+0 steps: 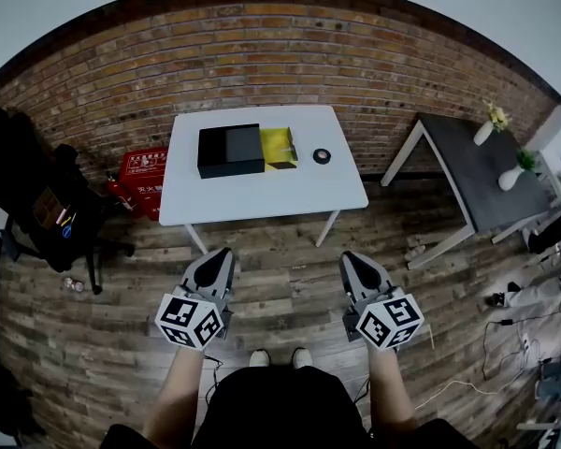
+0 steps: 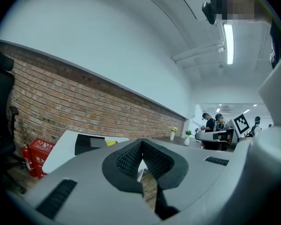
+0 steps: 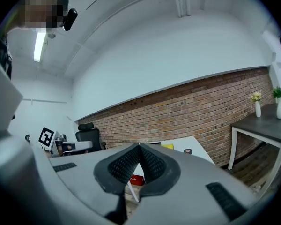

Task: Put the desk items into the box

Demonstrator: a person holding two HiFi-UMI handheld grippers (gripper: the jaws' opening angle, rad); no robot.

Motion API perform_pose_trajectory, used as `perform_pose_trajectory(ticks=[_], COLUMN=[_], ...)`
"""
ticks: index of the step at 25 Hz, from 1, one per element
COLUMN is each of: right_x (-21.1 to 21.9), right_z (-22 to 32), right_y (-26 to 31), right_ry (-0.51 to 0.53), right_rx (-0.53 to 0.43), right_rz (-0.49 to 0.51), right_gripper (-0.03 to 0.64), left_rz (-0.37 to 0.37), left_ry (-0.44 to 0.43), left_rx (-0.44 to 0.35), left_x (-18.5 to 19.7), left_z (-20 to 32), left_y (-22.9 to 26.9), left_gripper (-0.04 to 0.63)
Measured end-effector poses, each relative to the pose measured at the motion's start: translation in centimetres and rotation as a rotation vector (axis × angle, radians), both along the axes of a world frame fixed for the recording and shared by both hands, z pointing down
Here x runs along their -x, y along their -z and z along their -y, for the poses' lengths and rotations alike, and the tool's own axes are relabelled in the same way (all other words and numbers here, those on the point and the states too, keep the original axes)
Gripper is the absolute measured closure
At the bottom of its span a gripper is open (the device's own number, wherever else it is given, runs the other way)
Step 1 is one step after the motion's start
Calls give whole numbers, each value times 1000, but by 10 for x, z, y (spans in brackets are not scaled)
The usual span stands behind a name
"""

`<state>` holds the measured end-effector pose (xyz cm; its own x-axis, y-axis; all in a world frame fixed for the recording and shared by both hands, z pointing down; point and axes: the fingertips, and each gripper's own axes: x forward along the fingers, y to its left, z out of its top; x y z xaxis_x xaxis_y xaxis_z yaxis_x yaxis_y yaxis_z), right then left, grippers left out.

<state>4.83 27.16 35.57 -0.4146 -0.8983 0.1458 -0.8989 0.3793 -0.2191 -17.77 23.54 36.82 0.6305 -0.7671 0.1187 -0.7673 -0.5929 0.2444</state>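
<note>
Left of the white table sit a red crate and a black office chair; to its right stands a grey side table. On the white table lie the black box, a yellow item touching it, and a small round thing, perhaps tape. Well short of the table, the left gripper and right gripper hang over plank floor, jaws pressed together, holding nothing.
</note>
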Motion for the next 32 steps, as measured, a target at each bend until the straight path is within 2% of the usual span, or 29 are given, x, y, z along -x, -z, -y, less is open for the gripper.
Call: perform_pose_trajectory(ticks=[11,20,26,32], right_x=[31,32,23,-2], right_z=[5,20,53,118], right_y=[-5,-8,-17,-26], right_ry=[-6,1,19,52], right_rx=[14,11,11,16], right_rz=[-18,-32,-9,-6], right_gripper=[595,595,595,595], left_rz=[-10,-32,-12,-3], left_ry=[-30,-58,-45,-16], left_rx=[5,24,36,50], left_x=[30,28,21,0], left_z=[7,15,39,96], left_y=[-10,-18,-25,-33], left_gripper=[583,583,583,584])
